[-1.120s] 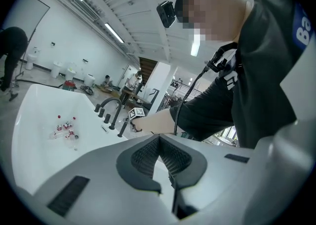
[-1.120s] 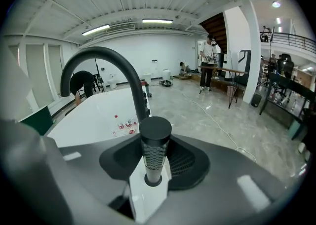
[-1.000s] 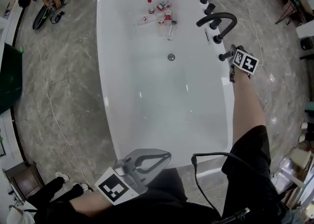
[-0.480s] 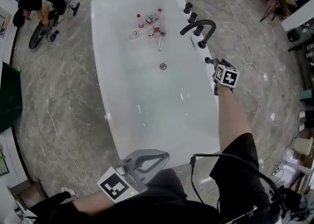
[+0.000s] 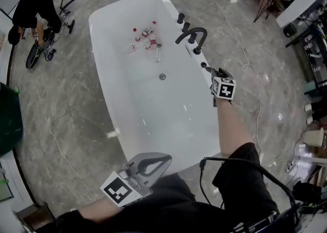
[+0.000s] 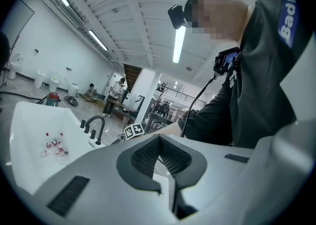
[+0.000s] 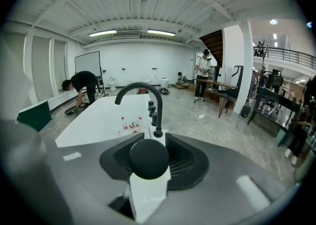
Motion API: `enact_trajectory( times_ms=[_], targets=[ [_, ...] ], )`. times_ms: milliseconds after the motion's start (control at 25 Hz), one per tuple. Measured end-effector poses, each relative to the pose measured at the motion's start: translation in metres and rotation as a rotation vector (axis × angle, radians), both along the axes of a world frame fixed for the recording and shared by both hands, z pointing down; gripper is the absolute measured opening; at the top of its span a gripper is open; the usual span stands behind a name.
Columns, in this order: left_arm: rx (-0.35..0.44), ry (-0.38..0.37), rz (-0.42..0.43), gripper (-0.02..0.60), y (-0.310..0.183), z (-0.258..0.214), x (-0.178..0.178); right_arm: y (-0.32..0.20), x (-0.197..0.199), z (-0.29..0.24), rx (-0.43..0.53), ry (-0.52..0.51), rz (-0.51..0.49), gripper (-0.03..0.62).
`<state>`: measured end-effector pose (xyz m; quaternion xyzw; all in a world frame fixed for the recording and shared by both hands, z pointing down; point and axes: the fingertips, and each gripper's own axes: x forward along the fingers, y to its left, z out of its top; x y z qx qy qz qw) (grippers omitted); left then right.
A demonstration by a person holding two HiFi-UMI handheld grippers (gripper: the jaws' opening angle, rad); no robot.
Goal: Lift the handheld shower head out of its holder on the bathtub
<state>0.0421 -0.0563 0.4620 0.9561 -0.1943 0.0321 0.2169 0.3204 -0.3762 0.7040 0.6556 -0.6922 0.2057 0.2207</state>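
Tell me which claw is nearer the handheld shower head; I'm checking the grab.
Right. The right claw has the handheld shower head between its jaws at the bathtub's side rim; the left claw hangs shut and empty past the tub's near end.

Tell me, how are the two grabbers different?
The right gripper is clamped on the black shower head; the left gripper is shut and holds nothing. The right gripper reaches out by the tub rim near the faucet; the left gripper sits close to the person's body. Both are grey and carry a marker cube.
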Motion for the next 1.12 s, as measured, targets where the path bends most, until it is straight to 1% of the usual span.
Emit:
enact_trajectory(
  times_ms=[80,320,440,560,680,880,1000,1120],
  targets=[
    [0.007,0.001,0.012,0.003,0.007,-0.008,-0.004,0.018,-0.005,-0.009,-0.007,-0.006,0.01,0.132],
    [0.038,0.052,0.021,0.003,0.016,-0.038,-0.019,0.071,-0.03,-0.026,-0.041,0.011,-0.002,0.132],
    [0.065,0.074,0.021,0.003,0.014,-0.052,-0.029,0.09,-0.038,-0.034,-0.043,-0.009,0.024,0.132],
    [0.062,0.08,0.034,0.003,0.018,-0.058,-0.039,0.107,-0.052,-0.045,-0.025,-0.035,0.033,0.13],
    [0.077,0.097,0.04,0.003,0.02,-0.069,-0.05,0.125,-0.069,-0.064,-0.006,-0.032,0.0,0.13],
    [0.099,0.141,0.045,0.003,0.018,-0.088,-0.064,0.155,-0.098,-0.094,-0.002,0.023,-0.108,0.13],
    [0.104,0.16,0.041,0.003,0.017,-0.088,-0.072,0.176,-0.117,-0.105,0.005,0.014,-0.151,0.13],
    [0.107,0.187,0.04,0.003,0.016,-0.088,-0.076,0.196,-0.136,-0.12,0.017,-0.005,-0.168,0.13]
  ],
)
